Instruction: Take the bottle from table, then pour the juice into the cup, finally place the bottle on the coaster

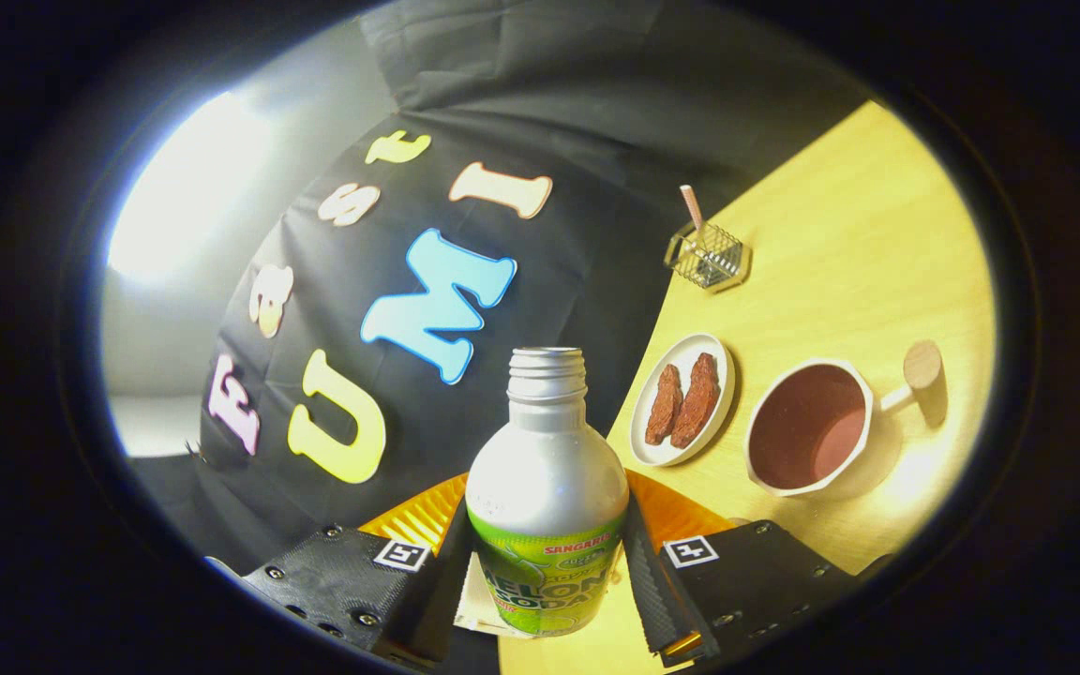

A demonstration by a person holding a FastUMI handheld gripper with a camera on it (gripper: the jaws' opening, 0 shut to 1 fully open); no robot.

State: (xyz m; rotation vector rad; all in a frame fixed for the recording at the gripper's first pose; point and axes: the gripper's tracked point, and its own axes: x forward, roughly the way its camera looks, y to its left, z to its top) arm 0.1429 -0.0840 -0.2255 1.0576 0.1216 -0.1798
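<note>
The gripper (547, 562) clamps both fingers on the uncapped bottle (547, 487), held above the desk (868, 262) with the view tilted. The cup (810, 427) sits at two o'clock from the bottle, beside a plate (685, 398) — a pour likely calls for bringing the mouth over the cup first, then tipping slowly.

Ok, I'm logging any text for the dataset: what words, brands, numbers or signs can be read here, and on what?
Silver aluminium bottle with a green label, clamped between the tool's fingers: brand and flavour print, partly hidden by the fingers, left unquoted.
Square black-and-white tags on the tool: patterns, no words.
Oval white plate, white cup with a wooden handle, wire holder: no text.
</note>
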